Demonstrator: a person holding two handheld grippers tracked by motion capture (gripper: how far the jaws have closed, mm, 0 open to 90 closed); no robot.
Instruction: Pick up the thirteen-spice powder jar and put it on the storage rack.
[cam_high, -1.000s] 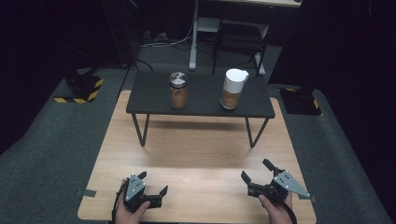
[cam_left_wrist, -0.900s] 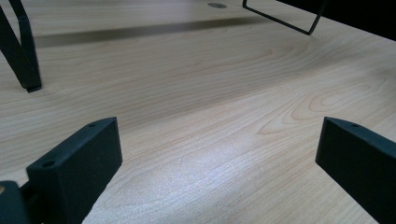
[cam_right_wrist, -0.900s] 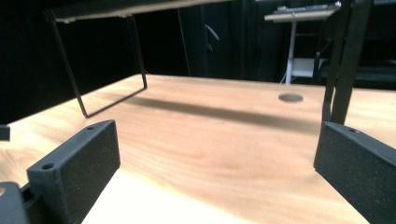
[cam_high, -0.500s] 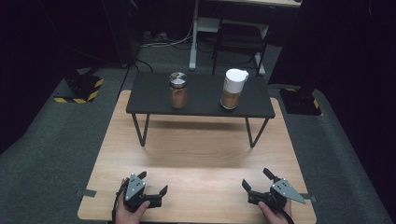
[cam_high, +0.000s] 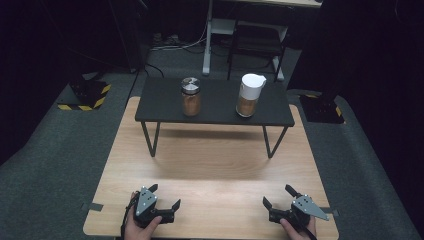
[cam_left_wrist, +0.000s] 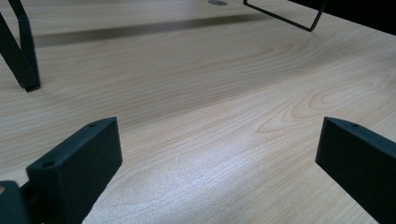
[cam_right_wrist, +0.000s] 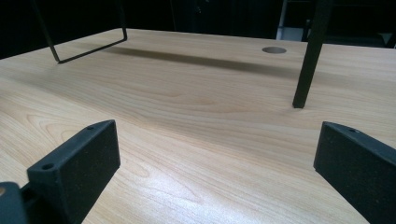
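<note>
both jars (cam_high: 191, 96) well beyond the wide-open, empty left gripper (cam_high: 164, 197) and right gripper (cam_high: 276, 196)

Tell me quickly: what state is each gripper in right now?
Left gripper: open, holding nothing.
Right gripper: open, holding nothing.

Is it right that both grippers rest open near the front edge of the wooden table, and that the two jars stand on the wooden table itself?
Not quite. The jar with the metal lid and the jar with the white lid stand on the small black table, as the high view shows. The left gripper and right gripper are open near the wooden table's front edge.
</note>
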